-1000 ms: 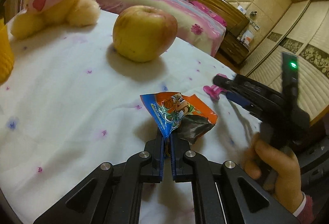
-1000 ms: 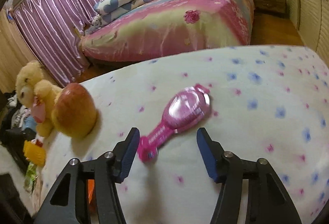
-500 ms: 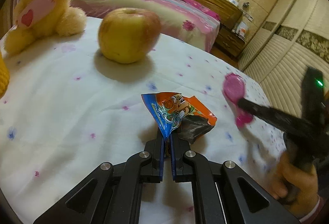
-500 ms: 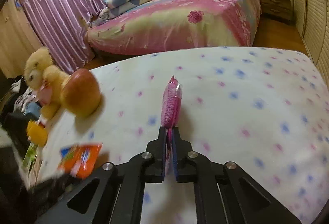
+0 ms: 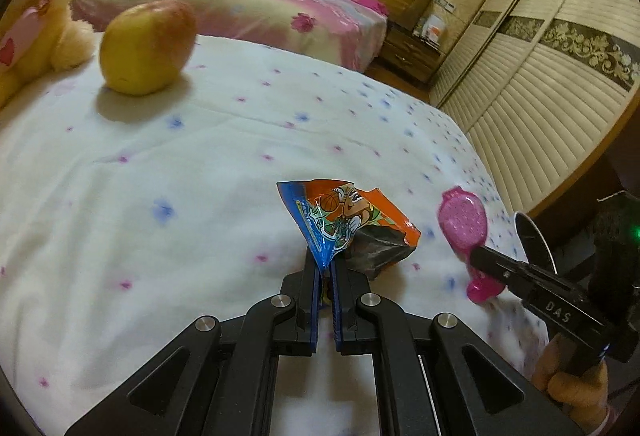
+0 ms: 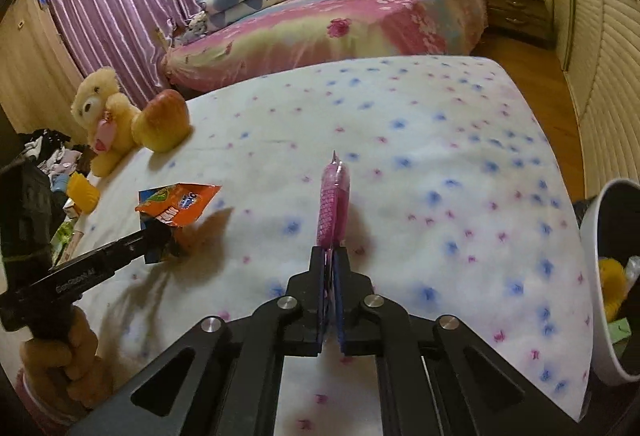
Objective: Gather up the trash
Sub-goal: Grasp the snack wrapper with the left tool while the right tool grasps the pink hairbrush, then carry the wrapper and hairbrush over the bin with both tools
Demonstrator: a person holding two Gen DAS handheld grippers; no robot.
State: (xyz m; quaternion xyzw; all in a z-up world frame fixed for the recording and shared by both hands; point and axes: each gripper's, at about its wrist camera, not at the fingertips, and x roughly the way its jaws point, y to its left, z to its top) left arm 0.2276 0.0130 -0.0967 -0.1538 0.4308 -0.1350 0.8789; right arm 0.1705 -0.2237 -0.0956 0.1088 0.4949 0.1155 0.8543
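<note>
left gripper [image 5: 327, 268] fingers pinch orange-blue crinkled snack wrapper [image 5: 344, 222] | right gripper [image 6: 331, 260] fingers clamp pink glittery plastic packet [image 6: 334, 201] | white flower-dotted tabletop [image 6: 420, 163], white round bin [image 6: 596, 276] at right edge

I see warm, yellowish indoor light from above on both feeds. Ahead-left of my left tool the apple [image 5: 147, 47] is motion-smeared and drops a soft shadow toward me. The curtain [image 6: 160, 15] far ahead of my right tool shows streaky glare. Fisheye bending curves the edges, and the corners go black.
</note>
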